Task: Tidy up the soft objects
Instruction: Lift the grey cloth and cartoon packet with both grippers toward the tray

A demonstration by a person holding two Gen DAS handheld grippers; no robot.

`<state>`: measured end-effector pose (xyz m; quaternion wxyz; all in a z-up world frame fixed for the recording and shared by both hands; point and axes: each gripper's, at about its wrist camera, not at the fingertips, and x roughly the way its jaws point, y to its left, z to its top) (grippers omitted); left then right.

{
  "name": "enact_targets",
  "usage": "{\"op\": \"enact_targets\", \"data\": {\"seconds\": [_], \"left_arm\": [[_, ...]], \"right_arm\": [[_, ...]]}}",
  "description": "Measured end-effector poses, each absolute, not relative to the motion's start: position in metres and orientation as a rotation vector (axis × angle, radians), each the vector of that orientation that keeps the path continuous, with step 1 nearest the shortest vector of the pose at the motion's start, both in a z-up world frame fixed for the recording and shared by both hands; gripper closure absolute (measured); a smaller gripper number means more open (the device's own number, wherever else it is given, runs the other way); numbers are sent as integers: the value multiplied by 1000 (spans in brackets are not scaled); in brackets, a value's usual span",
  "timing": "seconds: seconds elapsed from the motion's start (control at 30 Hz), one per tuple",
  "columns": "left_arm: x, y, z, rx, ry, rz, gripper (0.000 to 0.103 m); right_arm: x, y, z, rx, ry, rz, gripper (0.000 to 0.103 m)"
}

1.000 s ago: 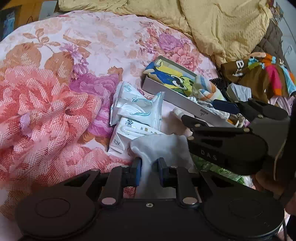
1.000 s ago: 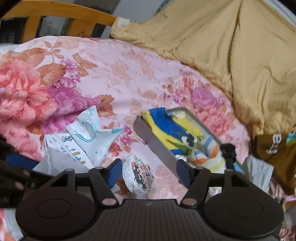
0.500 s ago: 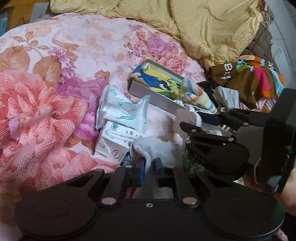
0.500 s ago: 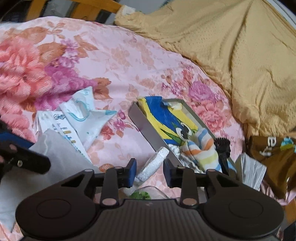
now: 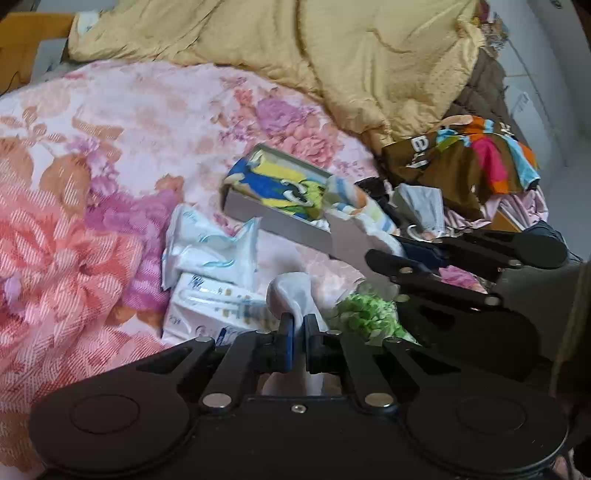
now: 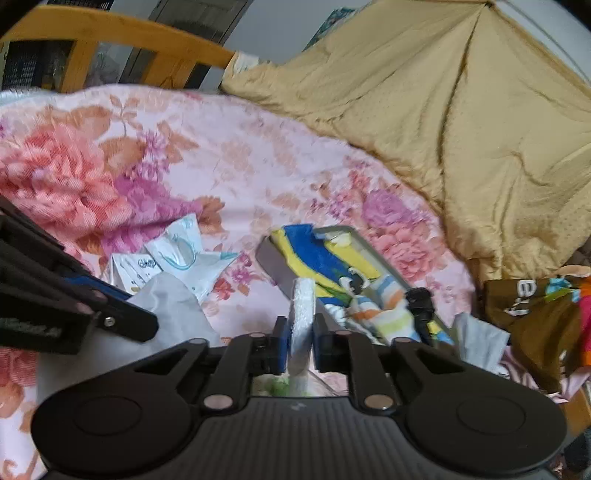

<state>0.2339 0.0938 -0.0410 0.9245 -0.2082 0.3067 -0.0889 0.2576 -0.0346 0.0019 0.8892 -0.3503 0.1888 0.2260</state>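
Observation:
My left gripper (image 5: 298, 325) is shut on a pale grey cloth (image 5: 291, 291), which also shows in the right wrist view (image 6: 173, 306). My right gripper (image 6: 298, 328) is shut on a white rolled soft item (image 6: 303, 306), held upright in front of the grey box (image 6: 271, 262). The box holds a blue and yellow cloth (image 6: 321, 258) and striped socks (image 6: 384, 306). In the left wrist view the box (image 5: 280, 221) lies mid-bed, and the right gripper (image 5: 424, 258) sits to its right. A green patterned item (image 5: 365, 314) lies beneath both grippers.
White tissue packs (image 5: 210, 251) lie on the floral bedsheet (image 5: 110, 147) left of the box. A yellow quilt (image 5: 351, 55) is piled at the back. Brown multicoloured clothes (image 5: 461, 158) and a grey cloth (image 5: 421, 203) lie at the right. A wooden bed frame (image 6: 110, 33) is behind.
My right gripper has shut on the white rolled item and lifted it. Both views have tilted up and blurred. My left gripper stays shut on the grey cloth.

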Motion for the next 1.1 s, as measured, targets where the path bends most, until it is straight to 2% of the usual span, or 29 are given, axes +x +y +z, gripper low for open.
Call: {"op": "enact_targets", "data": {"seconds": [0.6, 0.87, 1.1], "left_arm": [[204, 59, 23, -348, 438, -210, 98], [223, 54, 70, -361, 364, -176, 98], [283, 70, 96, -405, 322, -133, 98]], "right_arm": [[194, -72, 75, -710, 248, 424, 90], [217, -67, 135, -531, 180, 447, 90], [275, -80, 153, -332, 155, 462, 89]]}}
